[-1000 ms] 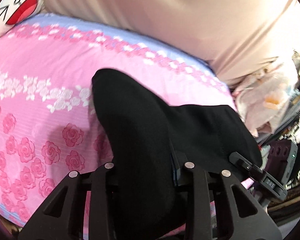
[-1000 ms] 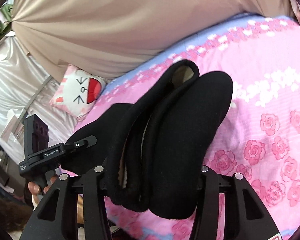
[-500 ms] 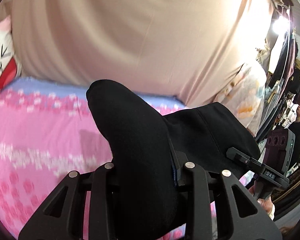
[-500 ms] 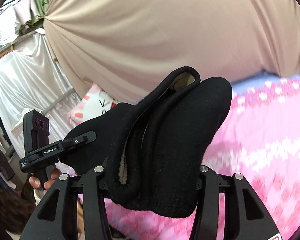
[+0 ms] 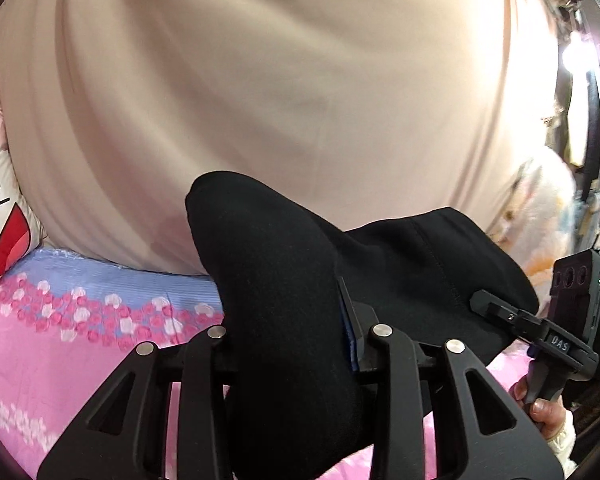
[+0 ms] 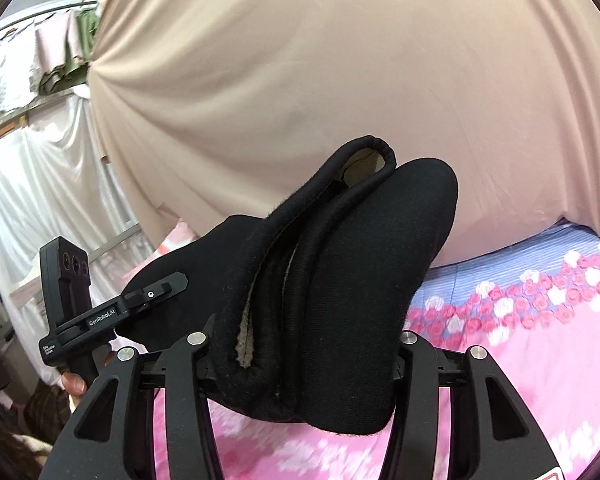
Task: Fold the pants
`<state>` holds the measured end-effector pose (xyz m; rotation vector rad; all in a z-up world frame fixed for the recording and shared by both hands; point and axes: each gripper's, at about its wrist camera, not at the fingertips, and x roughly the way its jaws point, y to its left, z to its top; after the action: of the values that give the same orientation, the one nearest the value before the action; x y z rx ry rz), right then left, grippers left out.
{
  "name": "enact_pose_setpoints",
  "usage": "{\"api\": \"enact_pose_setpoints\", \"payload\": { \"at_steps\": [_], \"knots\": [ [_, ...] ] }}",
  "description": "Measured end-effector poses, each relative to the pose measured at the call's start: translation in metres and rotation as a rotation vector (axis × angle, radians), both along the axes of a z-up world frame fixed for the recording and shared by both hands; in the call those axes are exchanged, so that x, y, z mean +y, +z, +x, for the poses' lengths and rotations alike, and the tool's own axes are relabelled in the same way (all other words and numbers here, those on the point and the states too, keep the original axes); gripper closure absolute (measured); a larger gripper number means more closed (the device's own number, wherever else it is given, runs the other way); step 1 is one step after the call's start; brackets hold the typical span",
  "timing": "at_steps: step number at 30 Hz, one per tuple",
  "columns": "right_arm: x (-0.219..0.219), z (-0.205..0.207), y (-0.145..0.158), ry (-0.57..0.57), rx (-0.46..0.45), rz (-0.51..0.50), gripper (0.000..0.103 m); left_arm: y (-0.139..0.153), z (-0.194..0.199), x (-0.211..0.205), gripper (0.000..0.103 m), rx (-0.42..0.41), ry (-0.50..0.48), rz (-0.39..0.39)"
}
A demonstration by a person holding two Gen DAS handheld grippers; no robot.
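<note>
The black pants point(image 5: 284, 280) are held up off the pink rose bedsheet point(image 5: 60, 344). My left gripper point(image 5: 296, 344) is shut on a thick bunch of the black cloth, which covers its fingertips. My right gripper point(image 6: 300, 344) is shut on another bunch of the pants point(image 6: 340, 280), where the fleecy waistband edge folds over itself. The cloth stretches between both grippers. The right gripper also shows in the left wrist view point(image 5: 540, 328), and the left gripper in the right wrist view point(image 6: 112, 308).
A beige curtain point(image 5: 300, 100) hangs behind the bed. A white cartoon-face pillow point(image 5: 0, 232) lies at the bed's far left. White drapes and a rail point(image 6: 40, 160) stand to the left. Hanging clothes and a bright lamp point(image 5: 576, 56) are at the right.
Both grippers have lifted and tilted upward with the pants in them. The views now face the curtain more than the bedsheet.
</note>
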<state>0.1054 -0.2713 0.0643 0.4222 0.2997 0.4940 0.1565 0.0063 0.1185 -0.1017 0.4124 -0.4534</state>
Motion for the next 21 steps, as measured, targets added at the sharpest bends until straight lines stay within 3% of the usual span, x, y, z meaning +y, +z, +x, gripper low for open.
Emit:
{"api": "enact_pose_setpoints", "payload": {
  "at_steps": [6,9,11,13,14,15,16,18,21],
  "knots": [
    [-0.015,0.088,-0.063,-0.016,0.095,0.042,0.054,-0.049,0.076,-0.027,0.071,-0.014,0.051,0.116],
    [-0.024,0.130,-0.108,-0.041,0.194,0.059,0.051,-0.094,0.118,-0.035,0.071,0.016,0.057,0.135],
    [-0.027,0.155,-0.141,-0.069,0.296,0.037,0.047,-0.127,0.146,-0.035,0.070,0.100,0.065,0.136],
    [-0.027,0.174,-0.172,-0.103,0.442,-0.046,0.041,-0.169,0.176,-0.034,0.067,0.255,0.084,0.153],
    [-0.028,0.176,-0.183,-0.094,0.487,-0.051,0.037,-0.185,0.184,-0.032,0.059,0.316,0.114,0.179],
    [-0.034,0.170,-0.184,-0.078,0.482,-0.009,0.035,-0.198,0.184,-0.024,0.050,0.350,0.135,0.184],
    [-0.039,0.162,-0.180,-0.097,0.475,-0.007,0.031,-0.201,0.178,-0.017,0.048,0.347,0.130,0.171],
    [-0.052,0.140,-0.162,-0.208,0.449,-0.083,0.018,-0.191,0.160,0.001,0.038,0.329,0.175,0.193],
    [-0.056,0.108,-0.126,-0.323,0.345,-0.170,0.018,-0.158,0.133,0.020,0.039,0.245,0.285,0.241]
  ]
}}
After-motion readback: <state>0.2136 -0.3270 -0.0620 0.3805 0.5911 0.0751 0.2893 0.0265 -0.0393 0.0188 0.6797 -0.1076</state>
